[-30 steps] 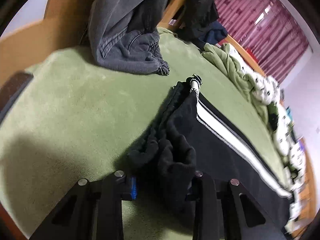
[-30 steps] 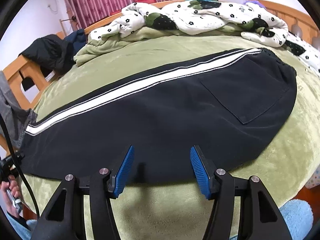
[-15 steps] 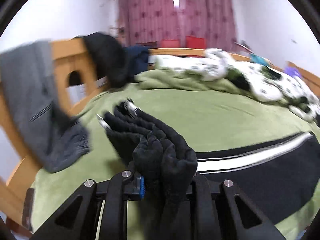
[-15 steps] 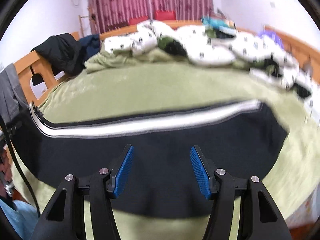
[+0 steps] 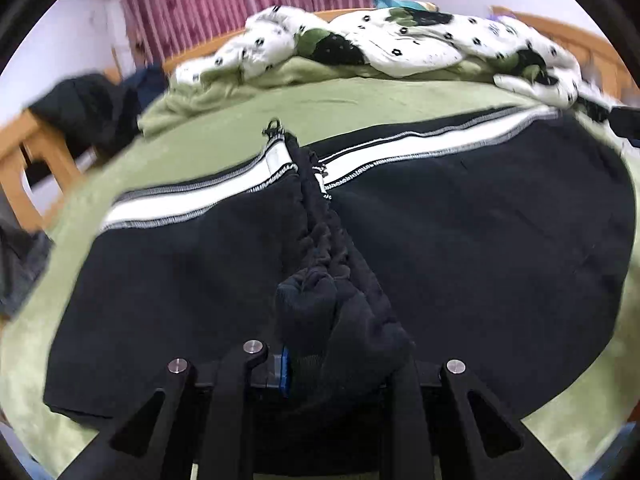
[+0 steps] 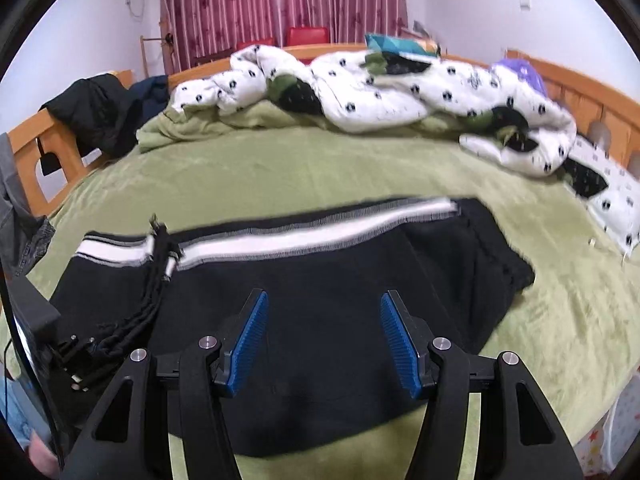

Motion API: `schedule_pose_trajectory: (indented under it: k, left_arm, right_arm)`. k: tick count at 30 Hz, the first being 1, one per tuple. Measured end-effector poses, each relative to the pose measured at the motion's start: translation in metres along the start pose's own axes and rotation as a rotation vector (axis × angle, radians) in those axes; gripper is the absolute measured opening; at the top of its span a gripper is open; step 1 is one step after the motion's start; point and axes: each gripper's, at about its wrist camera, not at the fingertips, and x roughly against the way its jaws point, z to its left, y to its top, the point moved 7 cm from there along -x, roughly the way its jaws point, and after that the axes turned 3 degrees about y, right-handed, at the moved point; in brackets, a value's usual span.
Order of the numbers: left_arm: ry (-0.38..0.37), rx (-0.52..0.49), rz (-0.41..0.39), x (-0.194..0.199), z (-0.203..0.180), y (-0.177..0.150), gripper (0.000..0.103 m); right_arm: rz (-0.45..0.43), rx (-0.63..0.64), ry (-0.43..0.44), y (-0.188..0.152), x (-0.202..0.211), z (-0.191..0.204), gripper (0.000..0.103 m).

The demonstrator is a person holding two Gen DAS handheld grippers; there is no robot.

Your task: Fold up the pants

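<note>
A pair of black fleece track pants with a white side stripe (image 5: 480, 248) lies across a green plush bed blanket (image 5: 360, 100), folded over on itself, the cuff end doubled back onto the wider upper part. The left gripper (image 5: 340, 364) is closed on the bunched black elastic cuff (image 5: 320, 304), whose gathered fabric fills the space between its black arms; only a sliver of one blue pad (image 5: 285, 366) shows at about 9 o'clock of the wad. From the gripped cuff the hem runs toward 12 o'clock, ending at the white stripe.

In the right wrist view, the right gripper (image 6: 324, 340) hangs above the near edge of the pants (image 6: 340, 280) with its ribbed blue pads (image 6: 250, 340) spread wide and nothing between them. The left gripper (image 6: 80, 360) appears at 9 o'clock of that view, with the cuff (image 6: 132, 328) trailing into it. The stripe runs from 9 to 2 o'clock across the garment.

Beyond the pants, at 12 o'clock, a white quilt with black flower prints (image 6: 380, 88) is heaped along an orange wooden bed rail (image 6: 560, 80). A black jacket (image 6: 92, 112) hangs over the footboard at 10 o'clock, and pink patterned curtains (image 6: 280, 0) cover the far wall.
</note>
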Motion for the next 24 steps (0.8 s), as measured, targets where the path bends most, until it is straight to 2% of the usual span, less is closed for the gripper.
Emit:
schedule_pose_trajectory:
  k: [2,4,5,6,7,9,11,14,17,19,21,22,24]
  left_arm:
    - [-0.04,-0.006,0.005,0.007,0.003,-0.003,0.026]
    - [-0.126,0.017,0.006,0.022,0.015,-0.005,0.048]
    - [-0.146,0.035,0.003,0.031,0.023,-0.01,0.056]
    - [-0.148,0.052,-0.002,0.041,0.034,-0.015,0.07]
    - [-0.152,0.065,-0.019,0.05,0.042,-0.02,0.073]
    - [-0.169,0.104,-0.049,0.067,0.066,-0.026,0.073]
    - [-0.159,0.154,-0.042,0.071,0.095,-0.031,0.074]
    - [-0.098,0.237,-0.028,0.071,0.15,-0.04,0.074]
    - [-0.027,0.226,0.006,0.065,0.196,-0.053,0.074]
    - [0.018,0.209,0.021,0.061,0.219,-0.067,0.074]
    - [0.029,0.245,0.035,0.052,0.241,-0.077,0.074]
    - [0.007,0.275,0.05,0.046,0.249,-0.084,0.074]
    - [-0.05,0.325,0.089,0.036,0.257,-0.092,0.074]
  right_arm:
    - [0.027,-0.024,0.038,-0.011,-0.006,0.0,0.058]
    - [0.042,-0.032,0.062,-0.019,-0.012,0.003,0.058]
    - [0.048,-0.036,0.068,-0.02,-0.014,0.007,0.058]
    - [0.058,-0.044,0.08,-0.021,-0.016,0.011,0.058]
    - [0.069,-0.058,0.101,-0.02,-0.018,0.018,0.058]
    - [0.079,-0.083,0.157,-0.016,-0.018,0.037,0.058]
    - [0.087,-0.094,0.203,-0.013,-0.021,0.058,0.058]
    - [0.136,-0.079,0.257,-0.017,-0.036,0.104,0.058]
    - [0.189,-0.046,0.282,-0.026,-0.052,0.146,0.058]
    - [0.194,-0.013,0.291,-0.03,-0.059,0.168,0.058]
    - [0.204,0.036,0.285,-0.038,-0.068,0.19,0.058]
    - [0.219,0.067,0.276,-0.042,-0.073,0.199,0.055]
    - [0.254,0.135,0.247,-0.054,-0.084,0.213,0.038]
